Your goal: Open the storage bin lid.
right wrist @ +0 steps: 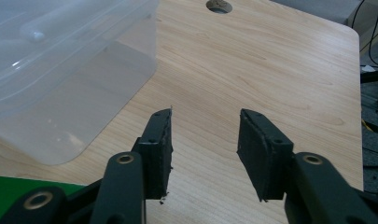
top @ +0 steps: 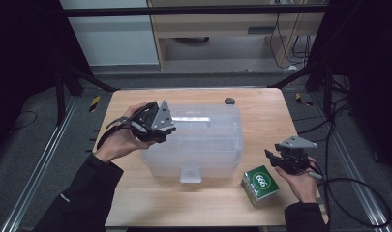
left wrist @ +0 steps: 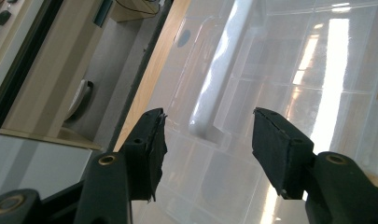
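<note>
A clear plastic storage box [top: 203, 140] with a closed lid stands in the middle of the wooden table [top: 271, 116]. My left gripper [top: 165, 131] hovers over the box's left end. In the left gripper view its jaws [left wrist: 207, 126] stand open above the lid, either side of the end of the white carrying handle [left wrist: 219, 79], with no pad touching it. My right gripper [top: 273, 158] is near the table's right front, to the right of the box. Its jaws [right wrist: 205, 126] are open over bare wood with nothing between them.
A green carton [top: 260, 184] marked 666 sits at the right front, just left of my right hand, and its green corner [right wrist: 9, 191] lies beside the right jaw. A small dark round spot [top: 229, 101] lies at the table's far edge. Cables trail off the right side.
</note>
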Tool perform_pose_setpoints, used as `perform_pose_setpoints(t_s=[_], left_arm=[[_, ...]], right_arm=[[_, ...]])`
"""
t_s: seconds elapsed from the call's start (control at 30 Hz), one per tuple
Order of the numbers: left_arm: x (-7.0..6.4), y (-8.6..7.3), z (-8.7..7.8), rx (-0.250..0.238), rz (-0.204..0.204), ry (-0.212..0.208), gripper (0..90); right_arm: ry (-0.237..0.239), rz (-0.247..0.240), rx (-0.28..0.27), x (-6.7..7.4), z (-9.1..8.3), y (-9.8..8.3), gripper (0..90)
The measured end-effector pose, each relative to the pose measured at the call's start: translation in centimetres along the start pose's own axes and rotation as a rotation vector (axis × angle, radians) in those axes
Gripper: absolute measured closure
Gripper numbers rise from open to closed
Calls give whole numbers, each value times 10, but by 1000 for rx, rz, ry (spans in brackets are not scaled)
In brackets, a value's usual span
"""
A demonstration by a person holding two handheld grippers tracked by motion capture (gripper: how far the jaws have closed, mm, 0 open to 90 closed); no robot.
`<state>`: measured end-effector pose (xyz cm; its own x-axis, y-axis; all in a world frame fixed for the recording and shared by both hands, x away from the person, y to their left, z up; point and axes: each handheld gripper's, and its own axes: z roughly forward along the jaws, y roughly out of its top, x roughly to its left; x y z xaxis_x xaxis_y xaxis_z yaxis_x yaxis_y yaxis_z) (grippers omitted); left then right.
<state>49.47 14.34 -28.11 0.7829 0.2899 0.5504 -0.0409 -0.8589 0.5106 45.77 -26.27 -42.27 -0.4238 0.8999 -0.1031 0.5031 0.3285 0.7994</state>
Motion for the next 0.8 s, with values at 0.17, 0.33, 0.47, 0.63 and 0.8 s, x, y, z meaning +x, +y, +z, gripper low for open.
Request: perform_pose_setpoints(t_s=[0.17, 0.33, 0.47, 0.63, 0.8], left_arm=[[-1, 6, 5, 14, 32, 7, 451], [-2, 11, 15, 51, 67, 14, 470], [-1, 11, 20, 68, 86, 17, 484], [-1, 11, 26, 84, 108, 11, 510], [1, 12, 33, 105, 133, 8, 563]], right_arm=[[11, 3, 9, 1, -1, 1, 611], [18, 0, 16, 1, -1, 0, 649], [22, -4, 21, 1, -1, 0, 669], [33, -9, 25, 2, -1, 1, 710], [46, -11, 33, 4, -1, 1, 777]])
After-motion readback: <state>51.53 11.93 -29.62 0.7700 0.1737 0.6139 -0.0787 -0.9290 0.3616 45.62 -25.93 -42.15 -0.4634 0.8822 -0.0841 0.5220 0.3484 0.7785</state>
